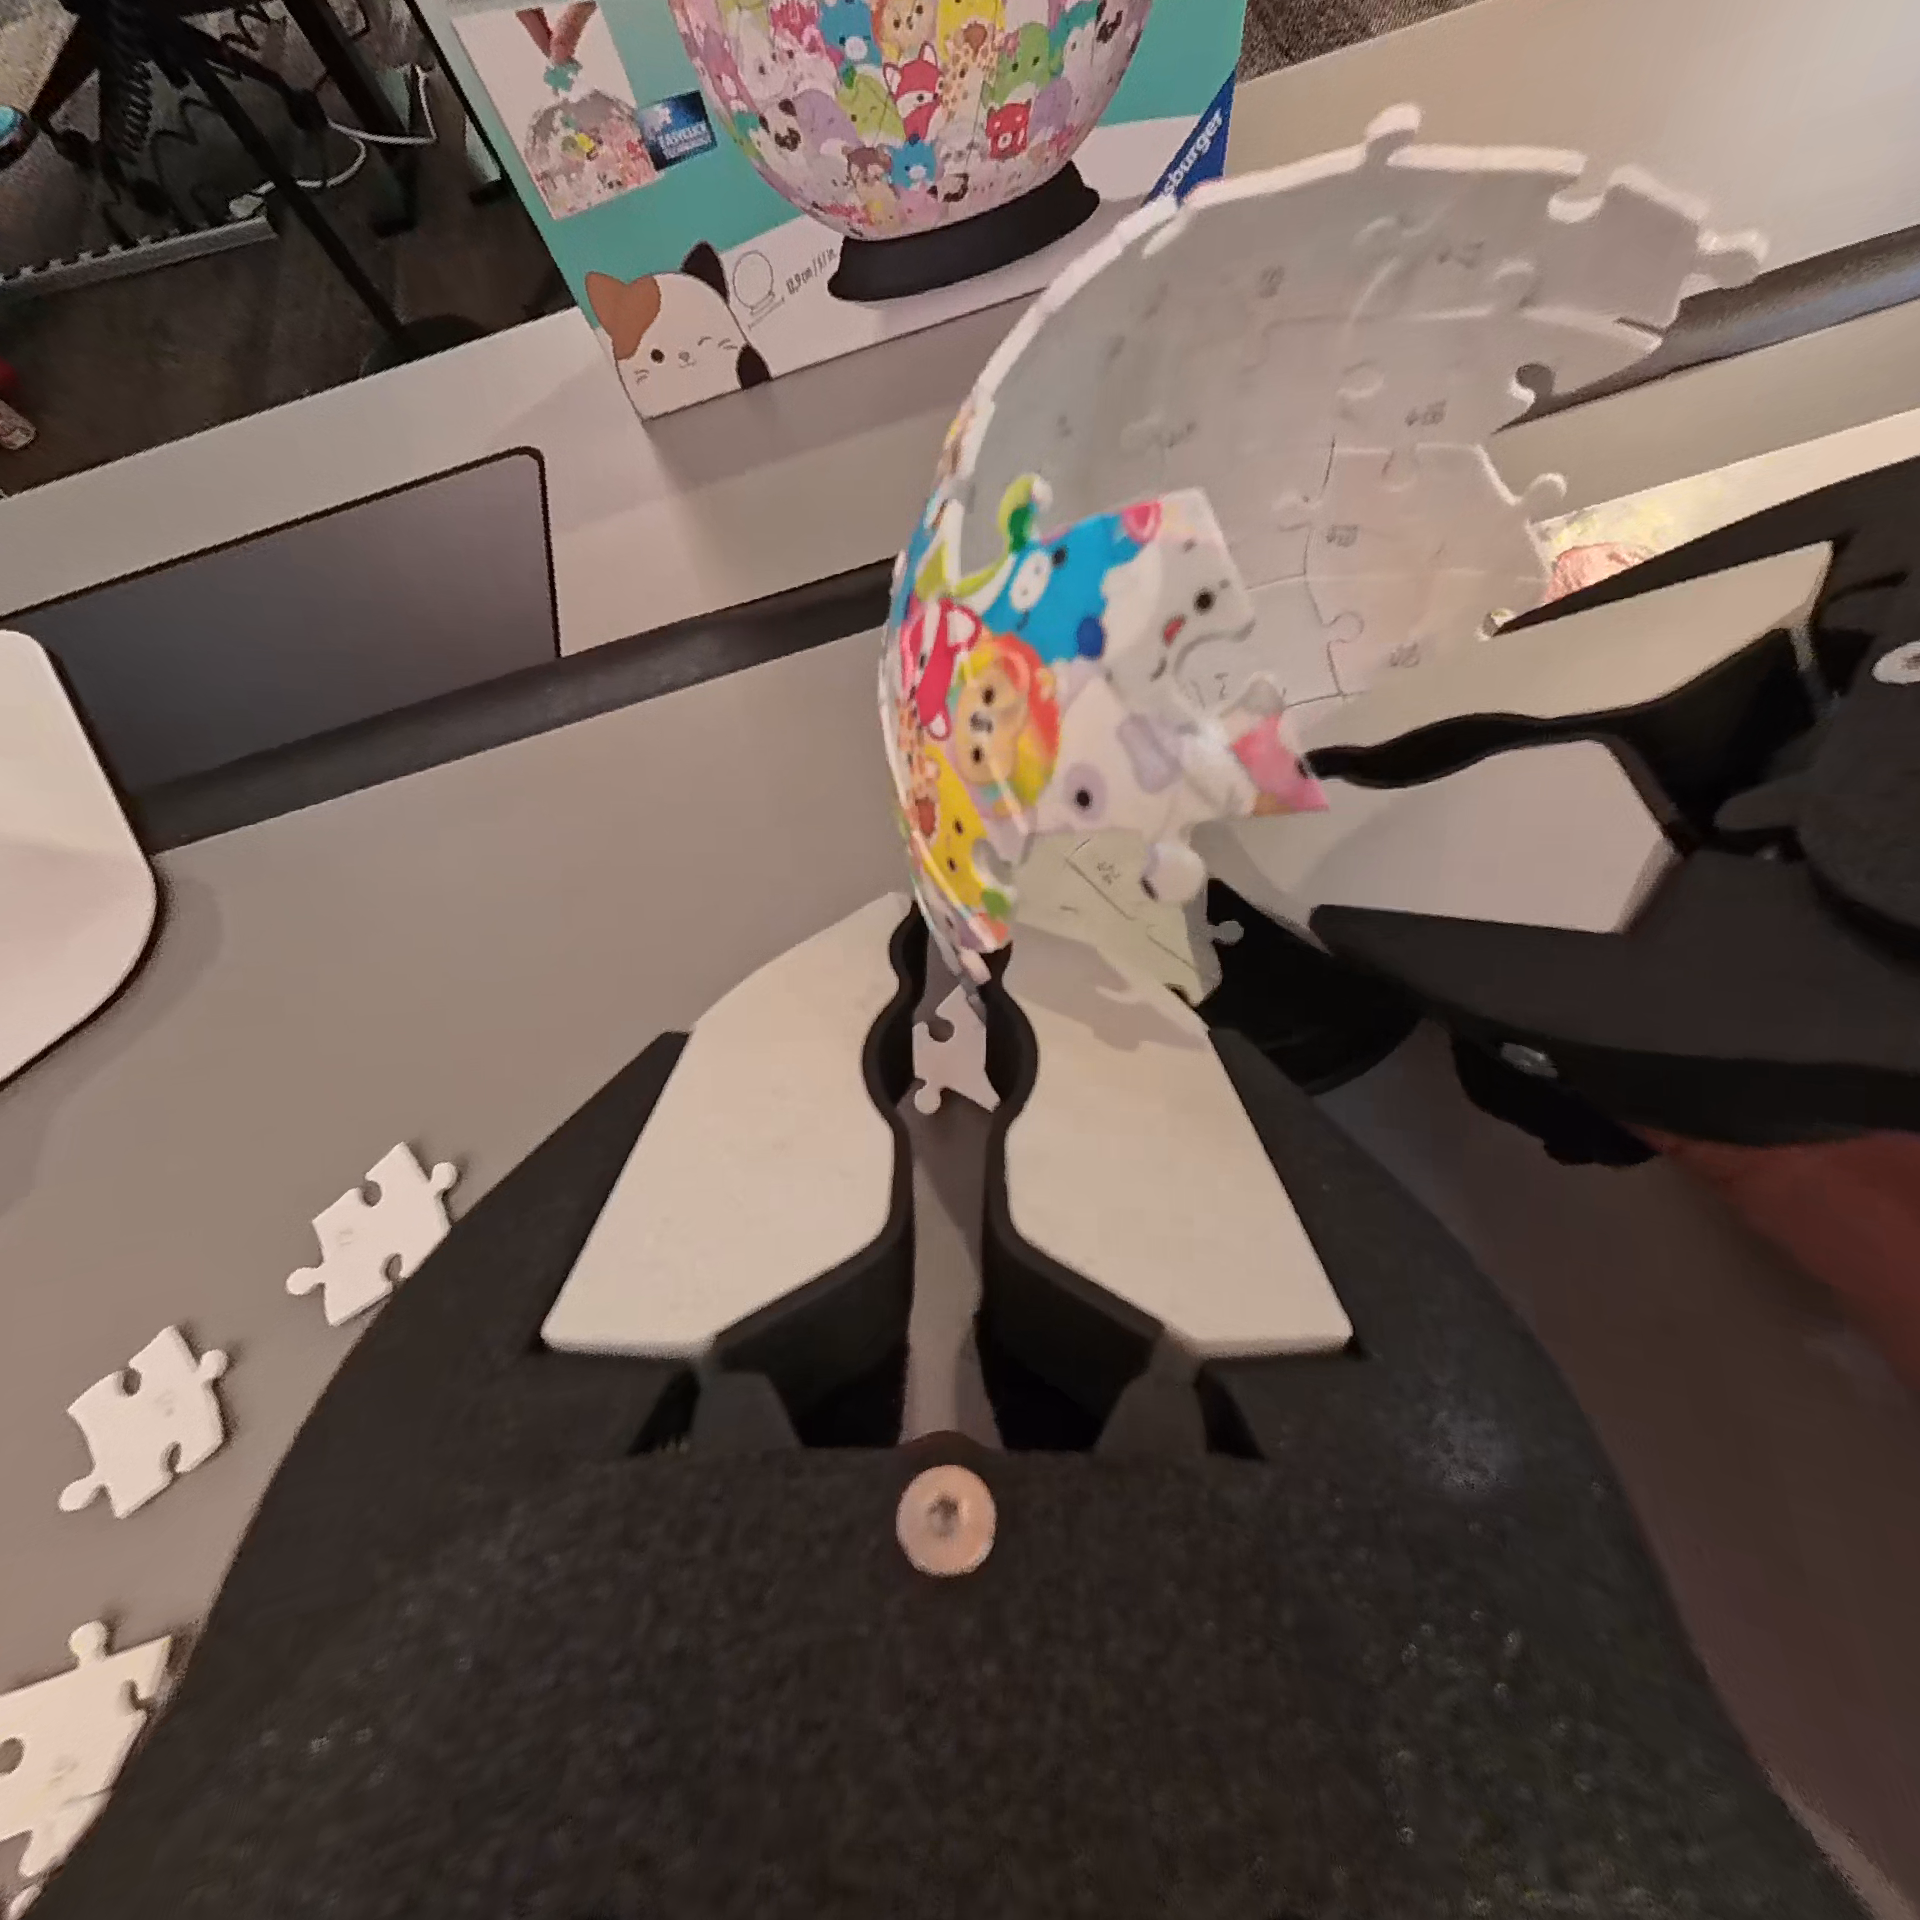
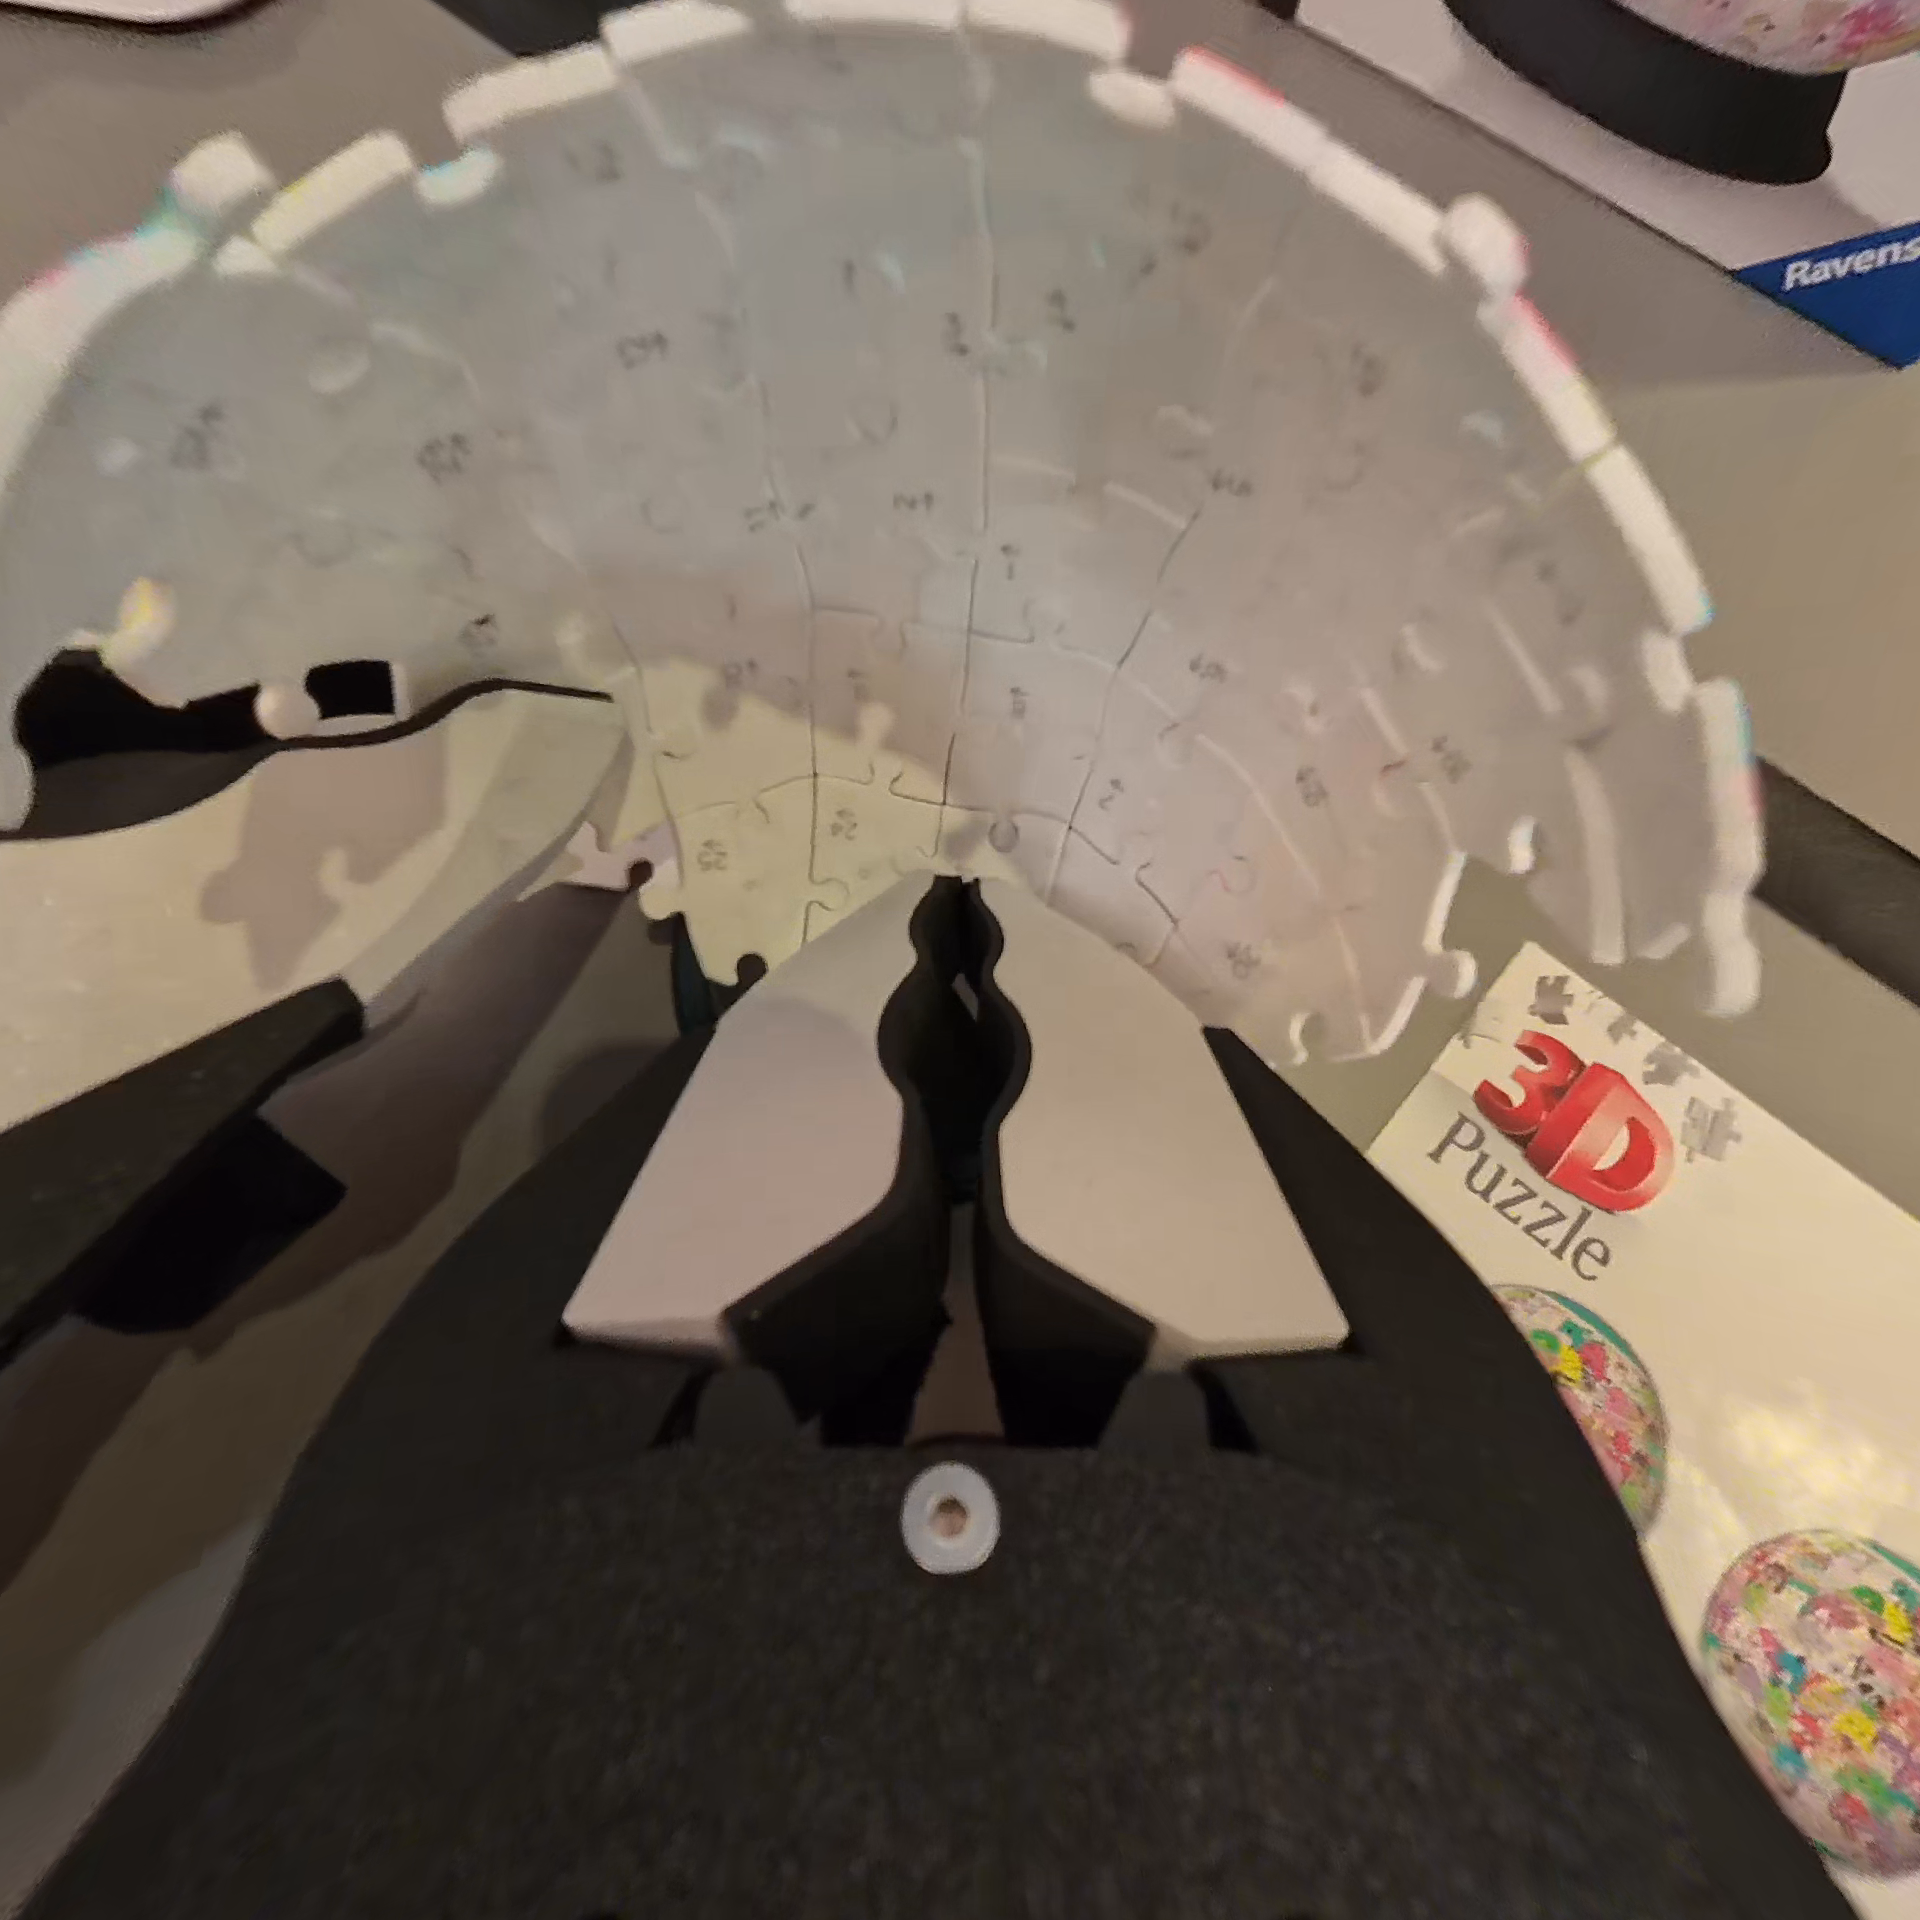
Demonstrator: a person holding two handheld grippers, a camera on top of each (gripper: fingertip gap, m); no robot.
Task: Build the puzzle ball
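Left wrist view: the left gripper (image 1: 951, 997) has its fingers pinched on the lower edge of the half-built ball (image 1: 1195, 582), held above the desk (image 1: 468, 935). The right gripper (image 2: 951, 935) pinches the rim nearer the right. Both grips are thin edge holds, so twisting either way could pop seams or drop the shell onto the loose pieces (image 1: 374, 1231) at near left.

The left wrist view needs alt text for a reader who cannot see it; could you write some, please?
The left gripper pinches the lower edge of a half-built puzzle ball, while the right gripper grips it from the right. Loose white pieces lie on the grey table.
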